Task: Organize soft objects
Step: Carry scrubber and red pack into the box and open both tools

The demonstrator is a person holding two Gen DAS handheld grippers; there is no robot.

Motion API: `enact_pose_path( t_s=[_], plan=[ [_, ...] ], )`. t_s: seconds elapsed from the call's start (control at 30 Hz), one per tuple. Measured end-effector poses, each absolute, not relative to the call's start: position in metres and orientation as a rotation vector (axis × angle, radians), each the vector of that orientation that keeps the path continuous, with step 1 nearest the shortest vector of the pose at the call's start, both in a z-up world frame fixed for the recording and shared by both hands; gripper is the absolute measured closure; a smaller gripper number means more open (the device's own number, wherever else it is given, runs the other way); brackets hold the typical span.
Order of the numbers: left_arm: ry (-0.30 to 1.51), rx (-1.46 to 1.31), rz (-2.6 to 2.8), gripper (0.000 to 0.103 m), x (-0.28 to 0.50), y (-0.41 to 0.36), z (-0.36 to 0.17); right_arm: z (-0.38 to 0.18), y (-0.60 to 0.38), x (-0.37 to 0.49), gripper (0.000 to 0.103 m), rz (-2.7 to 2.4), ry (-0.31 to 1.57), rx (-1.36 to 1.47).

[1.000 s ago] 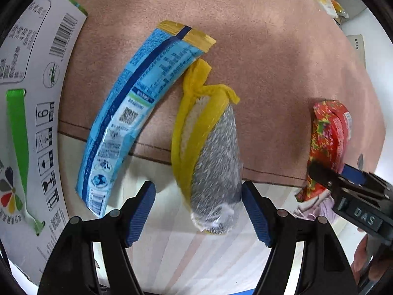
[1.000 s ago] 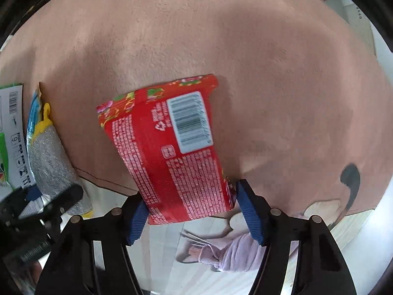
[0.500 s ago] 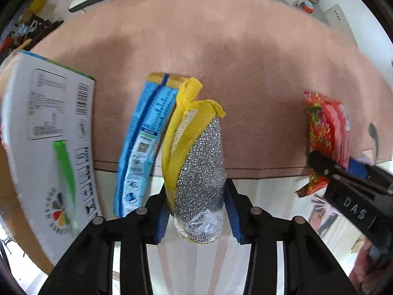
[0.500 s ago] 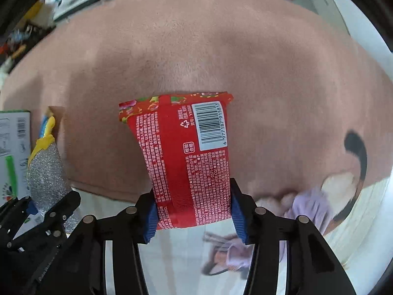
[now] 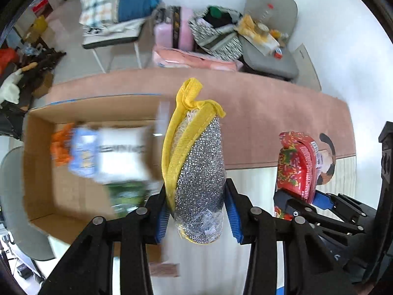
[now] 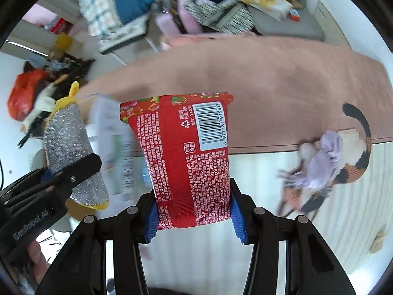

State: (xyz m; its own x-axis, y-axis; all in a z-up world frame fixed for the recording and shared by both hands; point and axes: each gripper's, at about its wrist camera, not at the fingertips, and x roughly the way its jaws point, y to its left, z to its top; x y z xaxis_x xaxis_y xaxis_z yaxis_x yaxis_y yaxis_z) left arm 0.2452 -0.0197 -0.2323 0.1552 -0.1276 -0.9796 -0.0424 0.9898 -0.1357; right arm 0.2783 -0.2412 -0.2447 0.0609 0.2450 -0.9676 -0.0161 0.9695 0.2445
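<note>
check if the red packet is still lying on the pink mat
No, the red packet is lifted off the pink mat, clamped between the right gripper fingers.

1. Scouring sponge (image 5: 200, 172): glittery silver mesh, yellow trim.
2. Snack packet (image 6: 191, 157): red, white print, white barcode label, floral top edge.
3. Gripper pads (image 6: 237, 217): blue, on black arms.
4. Mat (image 6: 282, 73): dusty pink.
5. Cardboard box (image 5: 39, 162): plain brown.
6. Cat figure (image 6: 353, 154): calico with lilac clothing.

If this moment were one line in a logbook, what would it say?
left gripper: shut on silver scrubber | right gripper: shut on red packet | both held up off pink mat | open cardboard box at left
</note>
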Motion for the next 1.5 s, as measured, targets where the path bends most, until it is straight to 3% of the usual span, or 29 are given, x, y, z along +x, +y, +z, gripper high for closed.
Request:
enact_pose_path(
  t_s=[0.17,0.47,0.77,1.1,1.13,1.2,1.27,1.37,1.5],
  plan=[
    [1.432,-0.154,0.003,0.066,0.218,0.09,-0.225,-0.233,-0.126,0.228,0.052,0.271,1.472,0.204],
    [1.604,-0.189,0.036,0.065,0.218,0.206,-0.293,-0.287,0.048,0.187,0.052,0.27,1.579,0.22],
    [1.795,-0.305,-0.057,0.065,0.225,0.228,-0.374,-0.36,0.105,0.184,0.052,0.167,1.666,0.167],
    [1.855,-0.331,-0.064,0.062,0.226,0.229,-0.402,-0.39,0.131,0.177,0.048,0.12,1.719,0.129],
    [1.853,-0.32,-0.069,0.057,0.225,0.228,-0.399,-0.391,0.134,0.178,0.044,0.126,1.722,0.126],
    [1.823,-0.303,-0.076,0.038,0.225,0.226,-0.389,-0.388,0.141,0.18,0.019,0.144,1.716,0.137],
    [1.775,-0.256,-0.065,0.014,0.222,0.225,-0.373,-0.384,0.133,0.193,0.013,0.151,1.695,0.11],
    [1.71,-0.183,-0.046,0.01,0.212,0.224,-0.35,-0.37,0.137,0.19,0.012,0.143,1.677,0.074],
    [1.623,-0.157,-0.024,0.001,0.195,0.226,-0.318,-0.348,0.14,0.184,0.0,0.126,1.621,0.035]
  ],
)
